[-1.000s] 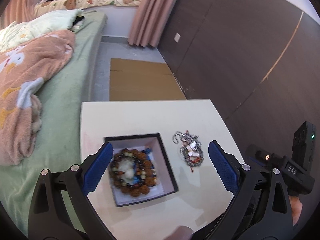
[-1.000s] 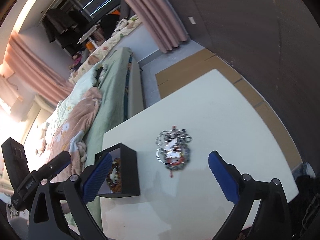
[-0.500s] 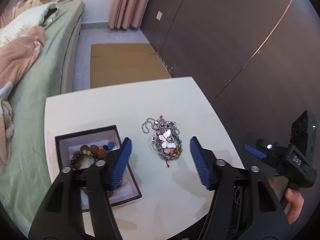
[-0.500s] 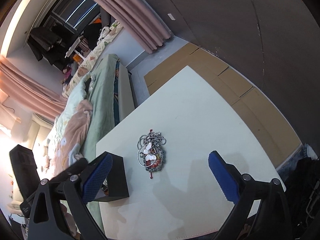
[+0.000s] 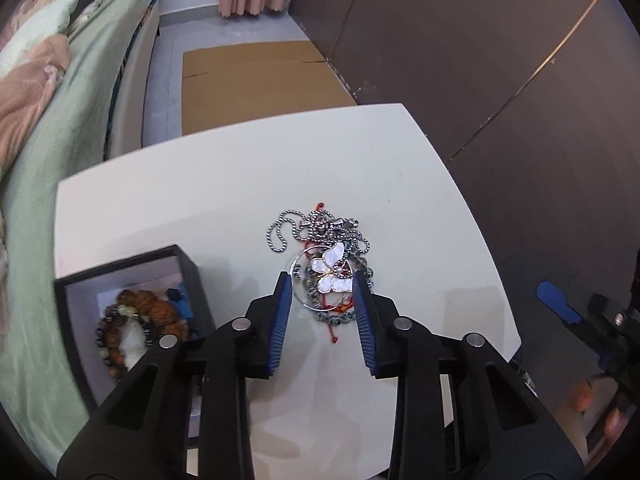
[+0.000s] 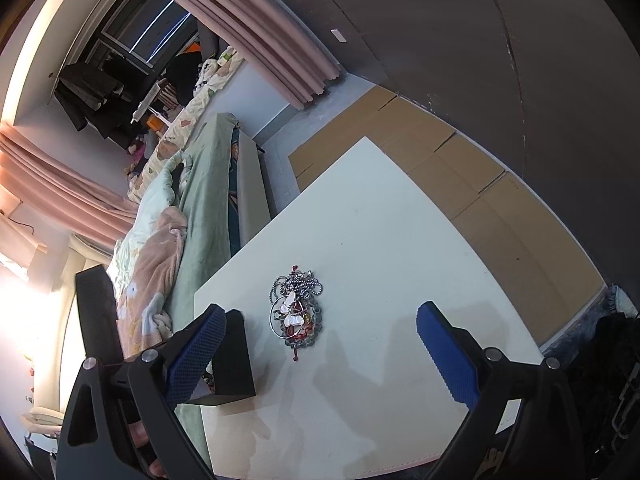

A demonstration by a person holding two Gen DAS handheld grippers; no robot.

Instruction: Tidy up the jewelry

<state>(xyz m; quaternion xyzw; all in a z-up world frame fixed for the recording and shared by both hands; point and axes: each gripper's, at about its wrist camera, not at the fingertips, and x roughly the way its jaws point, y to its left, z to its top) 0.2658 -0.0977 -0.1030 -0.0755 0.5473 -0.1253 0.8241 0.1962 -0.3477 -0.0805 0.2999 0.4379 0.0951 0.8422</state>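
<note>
Holding beaded bracelets (image 5: 136,326), the black box (image 5: 76,344) sits open.

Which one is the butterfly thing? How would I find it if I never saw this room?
Look at the white table beside the green bed. To the right of the black box that holds brown beads lies a tangled jewelry pile, framed by the left gripper and its blue fingers. The butterfly pendant sits on top: shiny pearl-white wings, unlike the grey chains and red cord around it.

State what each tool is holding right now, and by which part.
Nothing is held. The left tool stands open around the jewelry pile on the table; the right tool is open, empty.
</note>
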